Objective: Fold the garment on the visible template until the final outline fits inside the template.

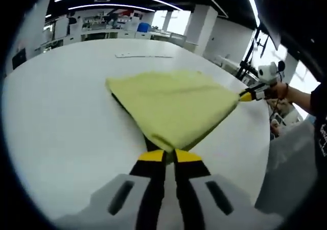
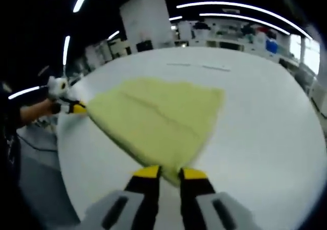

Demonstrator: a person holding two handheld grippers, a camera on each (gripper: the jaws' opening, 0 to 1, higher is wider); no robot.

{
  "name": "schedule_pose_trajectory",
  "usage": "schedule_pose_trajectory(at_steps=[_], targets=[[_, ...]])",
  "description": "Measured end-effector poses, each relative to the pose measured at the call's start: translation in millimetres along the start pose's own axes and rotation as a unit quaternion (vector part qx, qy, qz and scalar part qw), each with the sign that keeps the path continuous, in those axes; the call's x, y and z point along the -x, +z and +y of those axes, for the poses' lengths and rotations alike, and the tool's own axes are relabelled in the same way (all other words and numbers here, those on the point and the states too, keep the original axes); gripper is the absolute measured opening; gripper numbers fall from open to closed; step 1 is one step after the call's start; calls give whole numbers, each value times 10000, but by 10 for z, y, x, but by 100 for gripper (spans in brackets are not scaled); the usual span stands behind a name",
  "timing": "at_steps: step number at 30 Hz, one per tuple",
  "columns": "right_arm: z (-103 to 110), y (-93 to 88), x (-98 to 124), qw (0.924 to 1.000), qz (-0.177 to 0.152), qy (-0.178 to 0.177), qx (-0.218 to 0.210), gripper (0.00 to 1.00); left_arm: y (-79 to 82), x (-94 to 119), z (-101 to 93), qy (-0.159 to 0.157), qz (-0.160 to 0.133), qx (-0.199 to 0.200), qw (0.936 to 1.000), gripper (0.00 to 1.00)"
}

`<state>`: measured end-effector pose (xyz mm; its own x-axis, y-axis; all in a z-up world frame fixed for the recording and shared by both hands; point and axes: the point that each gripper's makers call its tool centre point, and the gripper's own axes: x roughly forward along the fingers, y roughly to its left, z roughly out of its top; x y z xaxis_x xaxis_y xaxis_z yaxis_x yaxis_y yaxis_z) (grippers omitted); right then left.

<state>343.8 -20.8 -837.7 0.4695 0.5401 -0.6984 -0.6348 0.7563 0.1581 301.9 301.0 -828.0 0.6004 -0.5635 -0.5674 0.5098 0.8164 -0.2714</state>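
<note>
White and broad, the surface (image 1: 61,122) carried the work under long ceiling light strips in an open room with pillars and benches far behind. At 6 o'clock in the left gripper view the left tool (image 1: 169,155) had its yellow-tipped jaws drawn together on the near corner of the yellow garment (image 1: 173,105), the cloth pinched between them. From there the garment spread away toward 12 o'clock as a folded, roughly triangular sheet, lifted and stretched above the surface, with a dark strip showing under its 9 o'clock edge. At 3 o'clock its far corner met the right tool (image 1: 245,96), held by a person's hand (image 1: 280,90) with a sleeve beyond. In the right gripper view the right tool (image 2: 170,172) rose from 6 o'clock, its jaws closed on the cloth's near corner, and the garment (image 2: 158,115) fanned out toward 12 o'clock. At 9 o'clock the left tool (image 2: 77,108) gripped the opposite corner, a hand (image 2: 51,106) behind it. Beyond the garment, near 12 o'clock, a faint pale strip (image 1: 143,55) lay flat on the surface.
</note>
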Motion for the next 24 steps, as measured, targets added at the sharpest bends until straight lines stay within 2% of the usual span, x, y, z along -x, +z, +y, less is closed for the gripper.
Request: schedule_pose_trajectory(at_steps=[4,18,24], targets=[[6,-13,10,10000,25,12,72,0,-2,13,-6,-34,21,-96,9999,0],[-2,-12,52,10000,7,3,17,0,-68,138,133,180,181,-384,9989,0],[5,-24,56,10000,36,37,39,0,-90,113,90,204,280,-543,9979,0]])
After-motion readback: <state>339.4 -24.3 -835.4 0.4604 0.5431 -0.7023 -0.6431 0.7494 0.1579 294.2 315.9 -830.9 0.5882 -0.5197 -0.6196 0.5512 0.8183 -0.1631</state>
